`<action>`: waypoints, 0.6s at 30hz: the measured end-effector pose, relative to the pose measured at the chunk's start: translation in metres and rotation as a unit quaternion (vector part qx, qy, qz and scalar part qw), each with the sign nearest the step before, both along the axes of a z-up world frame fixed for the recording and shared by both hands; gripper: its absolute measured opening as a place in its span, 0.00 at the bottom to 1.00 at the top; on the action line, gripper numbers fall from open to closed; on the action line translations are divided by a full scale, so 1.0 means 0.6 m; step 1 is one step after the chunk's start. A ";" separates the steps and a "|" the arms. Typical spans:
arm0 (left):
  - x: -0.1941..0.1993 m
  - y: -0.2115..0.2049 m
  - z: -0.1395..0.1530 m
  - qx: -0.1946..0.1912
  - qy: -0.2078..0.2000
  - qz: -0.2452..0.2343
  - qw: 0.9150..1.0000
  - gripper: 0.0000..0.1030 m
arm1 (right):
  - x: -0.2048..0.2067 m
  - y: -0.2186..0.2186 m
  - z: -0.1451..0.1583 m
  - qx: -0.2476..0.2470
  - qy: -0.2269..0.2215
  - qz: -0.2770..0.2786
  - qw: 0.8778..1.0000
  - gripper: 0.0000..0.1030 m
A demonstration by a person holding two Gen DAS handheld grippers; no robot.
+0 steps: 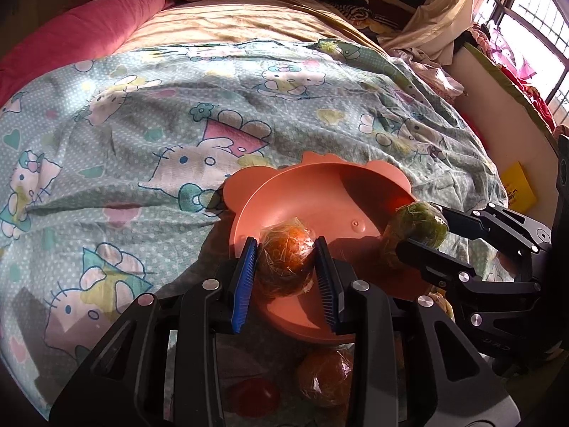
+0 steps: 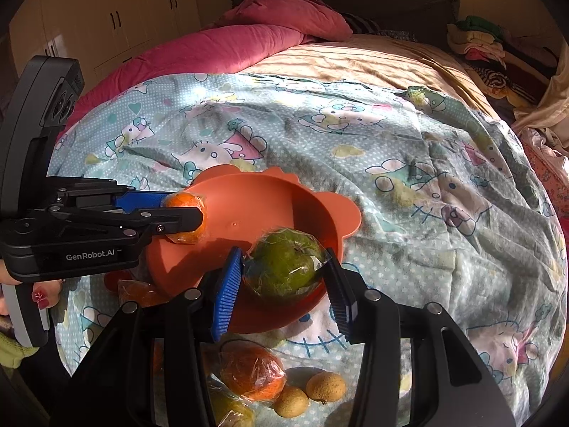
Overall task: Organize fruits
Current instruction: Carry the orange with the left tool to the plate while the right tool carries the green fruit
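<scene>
On the bed, over a pale blue cartoon-cat printed sheet, sits a salmon-pink plastic bowl with small ear-shaped tabs on its rim. The left gripper is clamped on an orange fruit wrapped in clear plastic film, its blue ribbed pads pressed against both sides, with the fruit over the near part of the bowl. The right gripper is closed around a green fruit wrapped in clear plastic film, held at the bowl's near right rim; its wrap touches both pads.

In the left wrist view the green fruit appears at the bowl's right edge. Just in front of the bowl, on the sheet, lie more fruits: another film-wrapped orange fruit, two small round tan fruits side by side, and a yellowish wrapped fruit partly hidden behind the gripper. A small red fruit lies near them.

A pink quilt is bunched at the far end of the bed, beside a tan sheet.
</scene>
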State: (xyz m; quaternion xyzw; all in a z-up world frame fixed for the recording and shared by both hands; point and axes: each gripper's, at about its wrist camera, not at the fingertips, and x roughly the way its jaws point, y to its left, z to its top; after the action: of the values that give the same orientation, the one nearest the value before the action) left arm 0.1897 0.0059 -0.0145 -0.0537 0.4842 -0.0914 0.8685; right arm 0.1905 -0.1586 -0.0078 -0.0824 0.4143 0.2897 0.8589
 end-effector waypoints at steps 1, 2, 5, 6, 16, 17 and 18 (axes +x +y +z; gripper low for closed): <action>0.000 0.000 0.000 0.000 0.000 0.000 1.000 0.24 | 0.000 0.000 0.000 -0.001 0.000 0.000 1.000 0.44; 0.000 0.000 0.000 0.000 -0.001 0.000 1.000 0.24 | 0.001 0.000 -0.001 -0.001 0.000 -0.001 1.000 0.44; 0.000 -0.001 0.000 0.001 -0.001 -0.001 1.000 0.25 | 0.002 0.001 -0.002 -0.004 -0.002 -0.001 1.000 0.44; 0.000 -0.002 -0.001 0.001 -0.001 -0.001 1.000 0.25 | 0.002 0.001 -0.002 -0.004 -0.002 -0.001 1.000 0.44; -0.001 0.002 0.000 -0.001 -0.002 0.002 1.000 0.30 | 0.002 0.004 -0.003 -0.008 -0.007 0.000 1.000 0.49; -0.001 0.002 0.000 -0.001 -0.003 0.002 1.000 0.30 | 0.000 0.005 -0.003 -0.007 -0.008 0.001 1.000 0.51; -0.001 0.001 0.000 -0.001 -0.003 0.002 1.000 0.31 | -0.001 0.004 -0.003 -0.007 -0.008 0.001 1.000 0.52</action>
State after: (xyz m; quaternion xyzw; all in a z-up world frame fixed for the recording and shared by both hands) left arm 0.1891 0.0068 -0.0146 -0.0552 0.4817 -0.0903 0.8699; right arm 0.1901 -0.1559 -0.0095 -0.0916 0.4090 0.2868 0.8614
